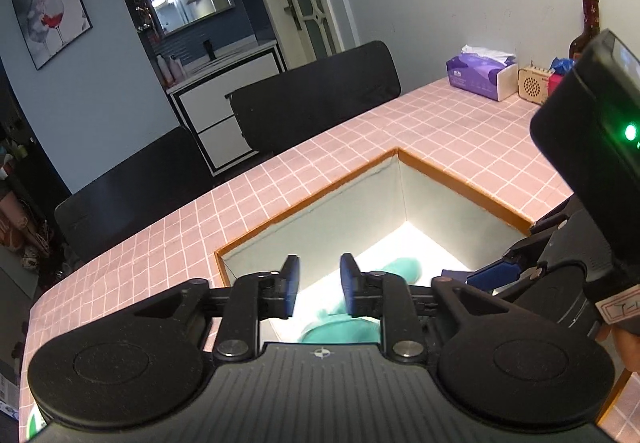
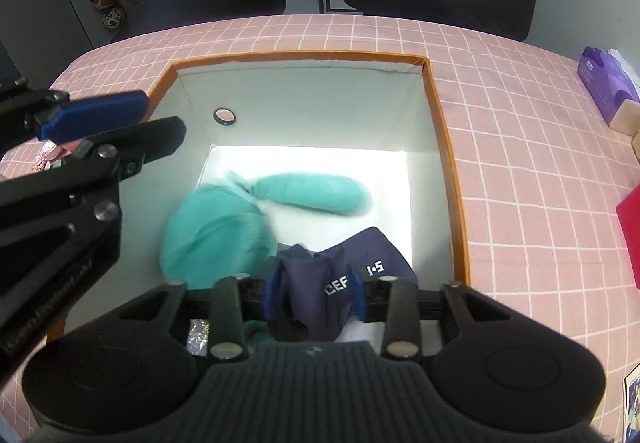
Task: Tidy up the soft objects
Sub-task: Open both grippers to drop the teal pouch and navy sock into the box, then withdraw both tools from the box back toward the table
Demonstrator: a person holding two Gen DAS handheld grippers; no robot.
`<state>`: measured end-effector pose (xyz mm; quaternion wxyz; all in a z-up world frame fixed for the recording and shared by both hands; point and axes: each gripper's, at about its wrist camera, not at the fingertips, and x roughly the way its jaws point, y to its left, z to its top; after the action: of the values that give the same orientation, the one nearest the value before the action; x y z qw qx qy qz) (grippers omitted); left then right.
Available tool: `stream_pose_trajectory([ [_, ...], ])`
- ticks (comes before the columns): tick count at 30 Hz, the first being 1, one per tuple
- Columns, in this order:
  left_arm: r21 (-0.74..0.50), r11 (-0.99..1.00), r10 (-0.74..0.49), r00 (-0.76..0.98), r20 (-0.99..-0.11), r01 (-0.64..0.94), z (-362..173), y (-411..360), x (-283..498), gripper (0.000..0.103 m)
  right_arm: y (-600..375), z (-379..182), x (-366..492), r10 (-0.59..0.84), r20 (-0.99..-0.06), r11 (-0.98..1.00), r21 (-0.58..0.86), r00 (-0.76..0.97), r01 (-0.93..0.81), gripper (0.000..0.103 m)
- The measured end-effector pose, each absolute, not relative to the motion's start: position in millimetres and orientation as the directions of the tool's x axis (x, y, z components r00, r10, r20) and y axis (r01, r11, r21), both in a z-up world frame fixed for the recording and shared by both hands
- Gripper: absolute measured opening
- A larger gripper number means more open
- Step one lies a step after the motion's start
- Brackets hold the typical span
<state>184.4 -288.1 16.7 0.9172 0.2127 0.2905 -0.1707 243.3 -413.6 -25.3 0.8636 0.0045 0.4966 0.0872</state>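
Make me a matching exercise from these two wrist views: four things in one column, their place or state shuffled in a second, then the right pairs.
1. navy sock
2. teal sock
3. tissue pack
4. left gripper

a. open, holding nothing
b. on the pink checked tablecloth, outside the box
c. lying loose on the box floor
d. clamped between the right gripper's fingers

Pairs: 1-d, 2-c, 3-b, 4-a

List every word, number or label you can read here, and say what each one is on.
"CEF" and "1·5": white print on the navy cloth, partly hidden by the right tongs.
Purple tissue pack: print too small to read.
Left tongs' black arm: raised lettering too blurred to read.
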Motion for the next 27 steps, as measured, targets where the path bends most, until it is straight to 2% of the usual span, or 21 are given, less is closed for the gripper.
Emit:
stream_pose_trajectory([
  [6, 0.257, 0.854, -0.228, 0.768, -0.598, 0.453, 27, -286, 179, 0.031, -418, -14, 236, 0.166, -0.846, 0.984, 0.110, 0.507, -0.139, 0.040],
  [10, 0.214, 0.850, -0.278, 0.756, -0.593, 0.481, 38, -283, 167, 0.031, -416, 0, 225, 0.148, -0.836, 0.987, 0.095, 0.529, -0.127, 0.047],
  [15, 0.186, 0.837, -0.338, 0.753, -0.565, 0.515, 55, -272, 145, 0.031, -414, 21, 196, 0.145, -0.808, 0.988, 0.091, 0.571, -0.123, 0.047],
  [27, 0.078, 0.807, -0.512, 0.759, -0.402, 0.586, 81, -202, 61, 0.031, -373, 55, 95, 0.173, -0.694, 0.985, 0.123, 0.699, -0.122, 0.048],
])
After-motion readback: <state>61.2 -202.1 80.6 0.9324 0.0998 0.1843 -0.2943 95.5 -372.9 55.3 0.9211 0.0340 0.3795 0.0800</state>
